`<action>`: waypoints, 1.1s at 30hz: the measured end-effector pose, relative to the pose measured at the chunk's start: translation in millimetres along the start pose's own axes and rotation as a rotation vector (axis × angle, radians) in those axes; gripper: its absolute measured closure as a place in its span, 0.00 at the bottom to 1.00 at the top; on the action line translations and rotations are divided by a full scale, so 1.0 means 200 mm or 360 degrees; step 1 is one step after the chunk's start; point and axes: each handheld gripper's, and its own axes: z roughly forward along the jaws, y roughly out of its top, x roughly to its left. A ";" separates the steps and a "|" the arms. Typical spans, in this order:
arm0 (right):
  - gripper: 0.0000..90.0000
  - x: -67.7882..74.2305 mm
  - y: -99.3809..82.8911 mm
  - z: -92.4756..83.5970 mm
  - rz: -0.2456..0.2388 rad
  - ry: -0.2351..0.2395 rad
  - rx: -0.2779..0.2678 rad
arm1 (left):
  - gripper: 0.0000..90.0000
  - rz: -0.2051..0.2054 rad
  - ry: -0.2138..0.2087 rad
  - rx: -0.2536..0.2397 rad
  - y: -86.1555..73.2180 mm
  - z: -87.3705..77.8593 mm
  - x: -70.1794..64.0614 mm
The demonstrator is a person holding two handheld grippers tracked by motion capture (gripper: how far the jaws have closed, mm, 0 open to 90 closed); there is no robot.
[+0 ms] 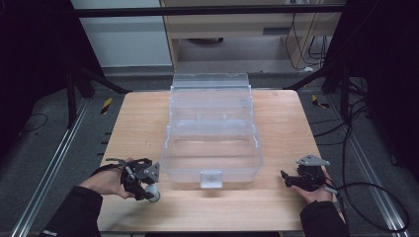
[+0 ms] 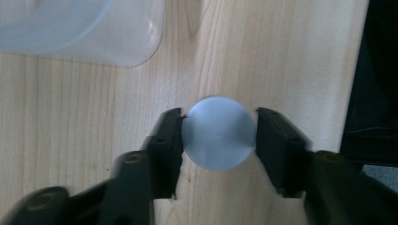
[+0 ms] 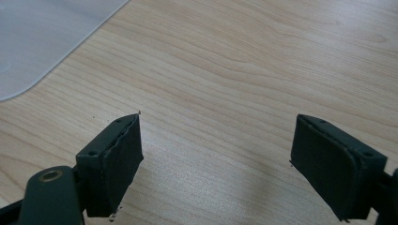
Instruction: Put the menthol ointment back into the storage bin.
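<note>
A pale bluish round object (image 2: 218, 133) rests on the wooden table (image 1: 276, 128) near its front left. My left gripper (image 2: 218, 136) is shut on it, with both black pads pressed against its sides. In the high view the left gripper (image 1: 151, 192) lies in a hand in front of the box's left corner, with the round object (image 1: 154, 194) at its tip. My right gripper (image 1: 285, 177) rests in the other hand at the front right, pointing left. In its own view the right gripper (image 3: 218, 159) stands open over bare wood, with nothing between the jaws.
A clear plastic storage box (image 1: 168, 160) with its lid folded back fills the middle of the table, a latch at its front. Its corner shows in the left gripper view as the box (image 2: 94, 33) and in the right gripper view as the box (image 3: 42, 37). Dark floor, rails and cables surround the table.
</note>
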 end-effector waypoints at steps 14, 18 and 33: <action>0.19 0.00 -0.01 0.00 0.0004 0.0014 0.0015 | 0.50 -0.0018 0.0018 0.0018 0.00 0.01 0.00; 0.19 0.00 -0.01 0.00 0.0003 0.0016 0.0018 | 0.50 -0.0025 0.0001 0.0067 0.00 0.06 0.02; 0.19 0.00 -0.01 0.01 -0.0007 0.0019 0.0016 | 0.56 -0.0051 -0.0044 0.0111 0.01 0.12 0.04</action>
